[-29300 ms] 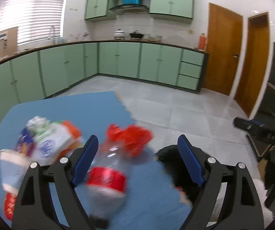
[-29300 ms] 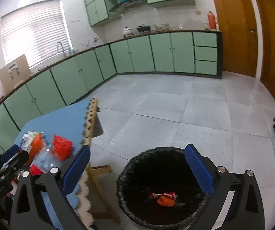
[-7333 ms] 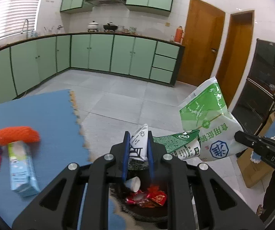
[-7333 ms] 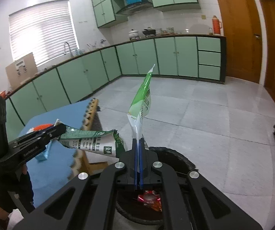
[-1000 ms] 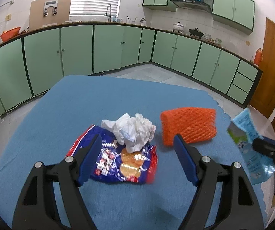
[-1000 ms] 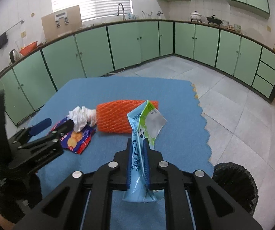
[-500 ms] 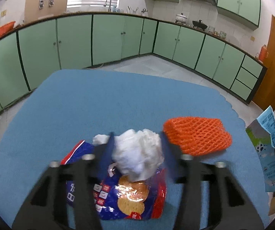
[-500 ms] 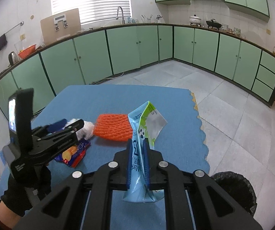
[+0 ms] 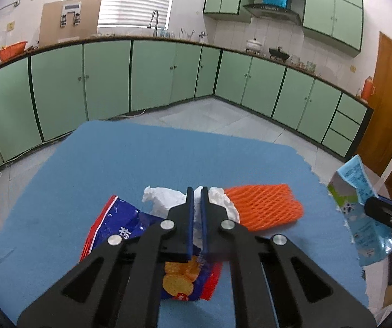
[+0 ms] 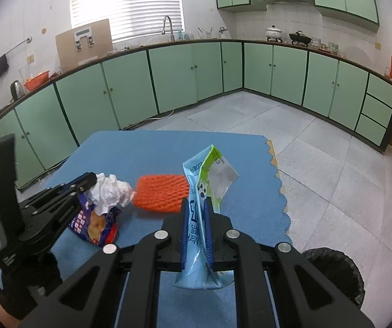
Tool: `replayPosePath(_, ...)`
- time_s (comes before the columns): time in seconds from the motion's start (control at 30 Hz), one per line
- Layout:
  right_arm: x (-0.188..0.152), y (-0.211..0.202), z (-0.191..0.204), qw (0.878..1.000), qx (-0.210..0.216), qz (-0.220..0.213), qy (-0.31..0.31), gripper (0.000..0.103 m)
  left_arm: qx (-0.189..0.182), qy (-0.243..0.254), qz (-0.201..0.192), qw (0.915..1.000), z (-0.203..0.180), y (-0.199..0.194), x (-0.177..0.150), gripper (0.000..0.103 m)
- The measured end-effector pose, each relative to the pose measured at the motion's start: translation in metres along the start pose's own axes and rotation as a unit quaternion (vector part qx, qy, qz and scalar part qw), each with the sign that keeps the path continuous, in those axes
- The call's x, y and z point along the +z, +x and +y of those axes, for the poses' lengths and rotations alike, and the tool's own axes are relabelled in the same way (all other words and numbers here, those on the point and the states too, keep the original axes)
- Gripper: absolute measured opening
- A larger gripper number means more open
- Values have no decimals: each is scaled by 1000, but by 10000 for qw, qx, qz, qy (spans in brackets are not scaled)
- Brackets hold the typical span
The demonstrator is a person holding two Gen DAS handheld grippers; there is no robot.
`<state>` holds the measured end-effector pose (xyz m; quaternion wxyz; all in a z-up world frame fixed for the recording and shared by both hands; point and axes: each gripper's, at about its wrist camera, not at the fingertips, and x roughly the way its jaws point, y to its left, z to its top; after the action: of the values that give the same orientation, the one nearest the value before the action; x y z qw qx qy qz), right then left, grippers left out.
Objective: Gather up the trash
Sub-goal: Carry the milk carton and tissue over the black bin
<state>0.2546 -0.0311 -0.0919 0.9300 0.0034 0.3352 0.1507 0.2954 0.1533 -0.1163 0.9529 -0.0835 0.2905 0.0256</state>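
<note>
**Blue mat, two claws, both with trash in them**

Blue foam mat [image 9: 146,158] covers the table in a kitchen of green cabinets [image 10: 174,82]; on it sit the last bits of rubbish. Left gripper [image 9: 195,194] has just been closing and its blue pads are now pressed nearly together, pinching the crumpled white tissue [image 10: 108,192] between them; from the right wrist view the tissue sits at the tip of that claw, bunched up above the snack bag [image 9: 119,227]. That bag is blue and red with crackers printed on it; it lies right under the left claw, whether it's touching the tissue I can't tell.

Orange foam net [image 9: 264,207] lies flat on the mat just to the right of the tissue, close beside it; it looks a bit blurred in the right view.

Right gripper [image 10: 196,205] is squeezed on a light blue and green milk carton [image 10: 204,180], held upright with its flattened top sticking up past the pads; the carton is off the mat.

Black trash bin [image 10: 338,273] stands on the tiled floor past the mat's scalloped edge, low on the right side of the right wrist view, well apart from the stuff on the mat.
</note>
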Motion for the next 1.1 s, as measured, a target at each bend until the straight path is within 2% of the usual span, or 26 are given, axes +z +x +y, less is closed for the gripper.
replayPosePath(0.47,5,-46,-26,9994,-84,-276,201,11,-426,222,-401,9980,-54,-55,13,3)
replayPosePath(1.1,-10,-102,-100,9947,-701,-478,587,11,-1280,669,-386,9888,-156,-67,-10,3)
